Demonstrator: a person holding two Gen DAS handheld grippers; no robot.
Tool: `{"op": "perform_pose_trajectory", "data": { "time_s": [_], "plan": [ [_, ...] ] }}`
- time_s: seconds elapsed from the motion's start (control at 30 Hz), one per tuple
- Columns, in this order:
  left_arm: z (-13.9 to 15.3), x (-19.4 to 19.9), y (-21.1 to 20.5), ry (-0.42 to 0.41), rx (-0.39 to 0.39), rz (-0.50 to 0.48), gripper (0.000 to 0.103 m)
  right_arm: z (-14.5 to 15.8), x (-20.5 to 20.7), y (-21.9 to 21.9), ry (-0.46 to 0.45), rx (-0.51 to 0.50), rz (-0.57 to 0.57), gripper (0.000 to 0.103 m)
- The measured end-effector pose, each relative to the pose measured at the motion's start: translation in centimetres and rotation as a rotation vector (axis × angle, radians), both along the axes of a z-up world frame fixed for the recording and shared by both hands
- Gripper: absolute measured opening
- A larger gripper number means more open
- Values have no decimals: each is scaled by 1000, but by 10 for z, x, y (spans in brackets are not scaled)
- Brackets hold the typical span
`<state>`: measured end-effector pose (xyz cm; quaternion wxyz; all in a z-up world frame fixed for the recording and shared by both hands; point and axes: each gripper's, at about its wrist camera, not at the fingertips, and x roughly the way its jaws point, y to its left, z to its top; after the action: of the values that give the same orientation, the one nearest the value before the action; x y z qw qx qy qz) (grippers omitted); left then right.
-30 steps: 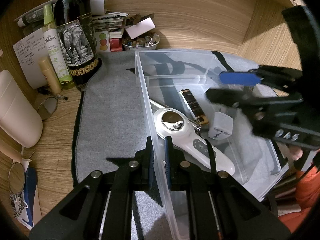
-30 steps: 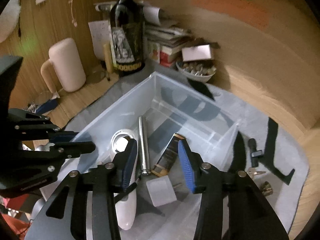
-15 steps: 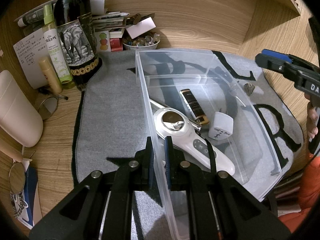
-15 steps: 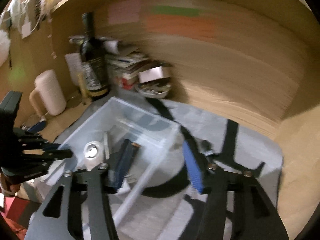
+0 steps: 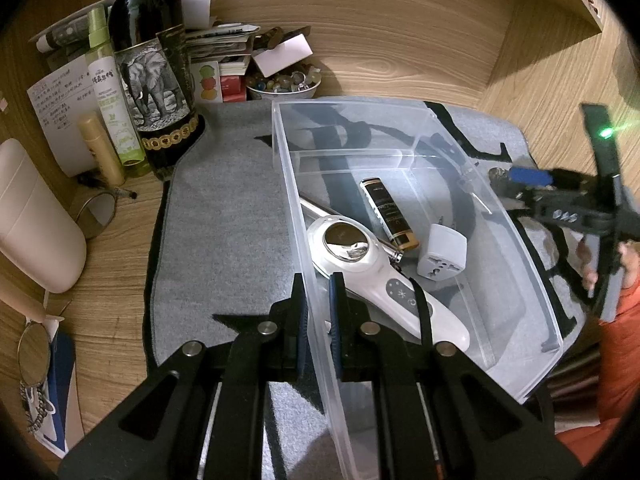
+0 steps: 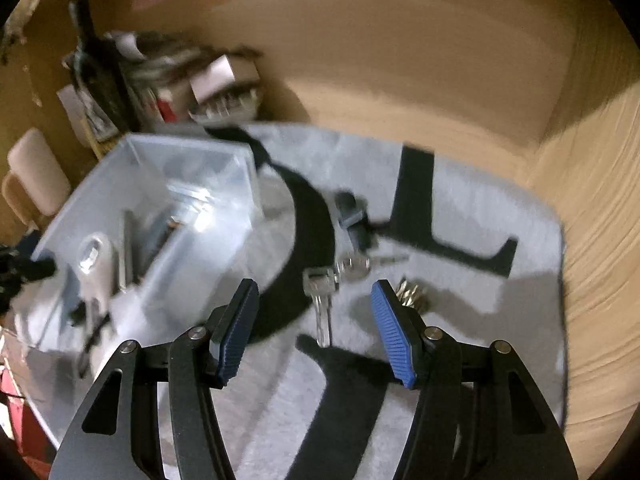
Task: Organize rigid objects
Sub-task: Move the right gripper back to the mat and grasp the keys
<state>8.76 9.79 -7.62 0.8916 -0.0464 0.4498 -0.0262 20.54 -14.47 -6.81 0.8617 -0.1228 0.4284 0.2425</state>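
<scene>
The left gripper [image 5: 318, 312] is clamped on the near wall of the clear plastic bin [image 5: 532, 280]. The right gripper [image 6: 316, 332], its blue pads spread wide and holding nothing, hovers over the grey mat [image 6: 480, 292]. A silver key [image 6: 322, 304] lies on the mat between those pads, beside the bin, its blade pointing toward the camera (the view is blurred).

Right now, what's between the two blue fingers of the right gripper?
In the right wrist view, a silver key lies on the grey mat between the open right gripper's fingers; it is untouched.
</scene>
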Motion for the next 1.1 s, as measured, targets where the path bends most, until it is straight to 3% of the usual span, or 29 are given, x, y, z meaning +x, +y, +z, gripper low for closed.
{"op": "perform_pose_trajectory", "data": {
  "time_s": [0.2, 0.4, 0.6, 0.83, 1.1],
  "plan": [
    [0, 0, 0, 0, -1, 0, 9, -31, 13, 3, 75, -20, -10, 54],
    [0, 0, 0, 1, -1, 0, 9, -41, 24, 13, 64, -48, -3, 46],
    [0, 0, 0, 0, -2, 1, 9, -41, 20, 20, 32, -54, 41, 22],
    [0, 0, 0, 2, 0, 0, 9, -36, 10, 25, 16, -46, 51, 22],
    [0, 0, 0, 1, 0, 0, 9, -6, -7, 17, -53, 8, 59, 22]
  ]
}}
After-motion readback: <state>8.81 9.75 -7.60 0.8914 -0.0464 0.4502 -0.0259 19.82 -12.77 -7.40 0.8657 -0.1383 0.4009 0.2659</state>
